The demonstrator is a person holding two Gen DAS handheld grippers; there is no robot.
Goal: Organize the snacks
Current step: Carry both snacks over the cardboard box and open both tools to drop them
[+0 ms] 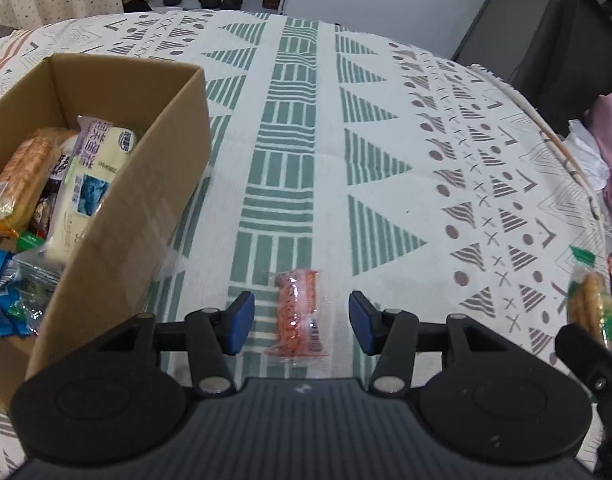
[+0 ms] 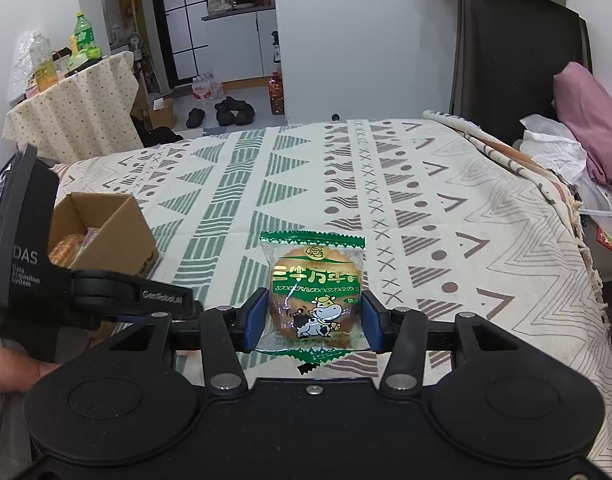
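Below, red clear-wrapped snack [image 1: 297, 312] between spread left fingers [image 1: 242, 320], right fingers [image 2: 255, 316] clamping green cow-printed biscuit pack [image 2: 316, 292].

The left gripper [image 1: 302, 322] points steeply down, its blue pads [image 1: 239, 322] standing apart with clear gaps either side of what lies between them. The right gripper [image 2: 314, 320] tilts less steeply, its pads [image 2: 255, 320] pressed against a packet's sides. A hand [image 2: 10, 364] grasps the left gripper's body.

Lived-in home — shoes [image 2: 231, 111] on the floor, drink bottles [image 2: 82, 36] on a clothed side table [image 2: 78, 108], kitchen cabinets [image 2: 242, 46] behind.
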